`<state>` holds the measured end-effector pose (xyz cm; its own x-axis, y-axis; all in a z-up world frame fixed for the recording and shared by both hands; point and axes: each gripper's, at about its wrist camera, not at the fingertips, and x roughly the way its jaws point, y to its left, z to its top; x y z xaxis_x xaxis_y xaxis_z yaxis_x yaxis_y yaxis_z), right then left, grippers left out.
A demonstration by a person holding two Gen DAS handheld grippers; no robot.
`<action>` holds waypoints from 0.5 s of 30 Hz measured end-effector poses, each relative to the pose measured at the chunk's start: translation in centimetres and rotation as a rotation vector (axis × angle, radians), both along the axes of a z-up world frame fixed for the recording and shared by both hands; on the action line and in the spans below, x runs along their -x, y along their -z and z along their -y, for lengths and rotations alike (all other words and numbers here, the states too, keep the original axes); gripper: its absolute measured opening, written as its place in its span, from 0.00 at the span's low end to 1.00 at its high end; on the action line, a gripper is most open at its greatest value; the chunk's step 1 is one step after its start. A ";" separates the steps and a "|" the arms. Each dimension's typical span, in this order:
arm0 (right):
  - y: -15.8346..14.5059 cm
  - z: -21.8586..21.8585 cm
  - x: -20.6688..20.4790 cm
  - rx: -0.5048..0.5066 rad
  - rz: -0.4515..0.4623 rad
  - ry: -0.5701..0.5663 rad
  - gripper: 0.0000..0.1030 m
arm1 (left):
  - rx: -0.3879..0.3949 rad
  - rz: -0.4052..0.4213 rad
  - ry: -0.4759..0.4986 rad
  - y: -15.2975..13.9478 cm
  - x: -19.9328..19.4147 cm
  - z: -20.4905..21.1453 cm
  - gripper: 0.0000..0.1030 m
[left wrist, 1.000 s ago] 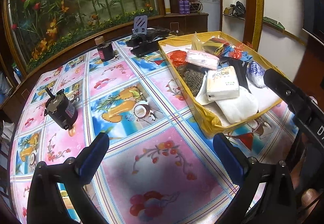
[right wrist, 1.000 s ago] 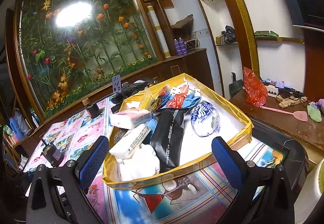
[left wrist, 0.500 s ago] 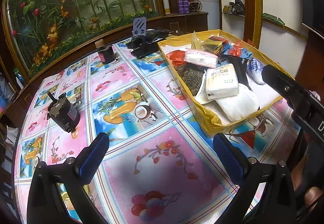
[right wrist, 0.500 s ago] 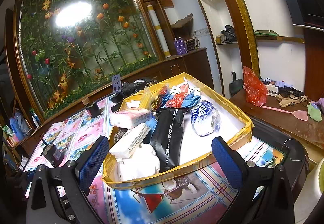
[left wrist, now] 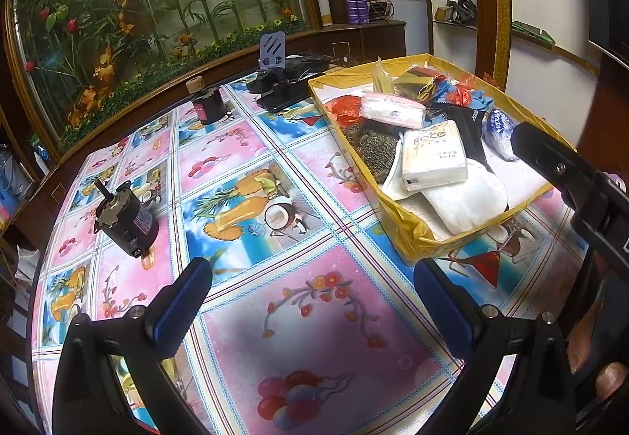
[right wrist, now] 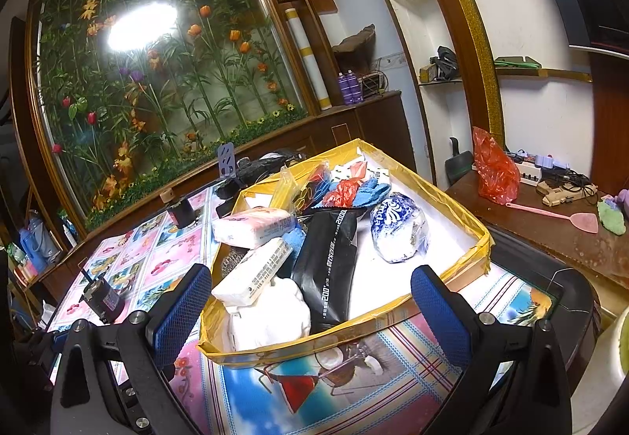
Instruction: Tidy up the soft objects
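A yellow-taped box [left wrist: 409,238] [right wrist: 393,321] on the patterned table holds soft things: a white tissue pack [left wrist: 434,155] [right wrist: 253,270], a pink-and-white pack [left wrist: 391,110] [right wrist: 253,226], white cloth [left wrist: 464,199] [right wrist: 271,317], a black pouch [right wrist: 330,266], a blue-and-white bag [right wrist: 397,226] and a knitted grey piece [left wrist: 373,150]. My left gripper [left wrist: 310,301] hangs open over bare tablecloth, left of the box. My right gripper [right wrist: 310,305] is open in front of the box's near wall, holding nothing. Its finger [left wrist: 550,163] shows at the right of the left wrist view.
A black motor [left wrist: 125,218] [right wrist: 104,297] lies at the table's left. A dark jar [left wrist: 208,104] and a phone stand [left wrist: 273,53] stand at the far edge. To the right a side counter carries a red bag [right wrist: 495,171] and a pink fly swatter [right wrist: 558,212].
The left gripper has tilted and drawn back slightly, so the table and box sit a little lower in its view. The right gripper has hardly moved. Both stay open.
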<state>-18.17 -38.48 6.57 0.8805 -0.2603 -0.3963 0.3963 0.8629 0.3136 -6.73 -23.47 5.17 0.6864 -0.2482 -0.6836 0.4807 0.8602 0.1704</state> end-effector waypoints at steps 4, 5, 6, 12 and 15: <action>0.0 0.0 0.0 0.000 -0.002 -0.001 0.99 | 0.000 0.001 -0.001 0.0 0.0 0.0 0.99; 0.0 0.0 0.0 -0.001 -0.002 -0.001 0.99 | -0.002 0.003 -0.001 0.0 0.0 0.0 0.99; 0.0 0.0 0.0 0.000 0.000 0.000 0.99 | -0.003 0.004 0.000 0.0 0.0 0.0 0.99; 0.0 0.0 0.0 -0.002 0.000 0.000 0.99 | -0.001 0.003 0.001 0.0 0.0 0.0 0.99; 0.0 0.0 0.0 -0.001 -0.001 -0.001 0.99 | -0.004 0.003 -0.001 0.0 0.0 0.0 0.99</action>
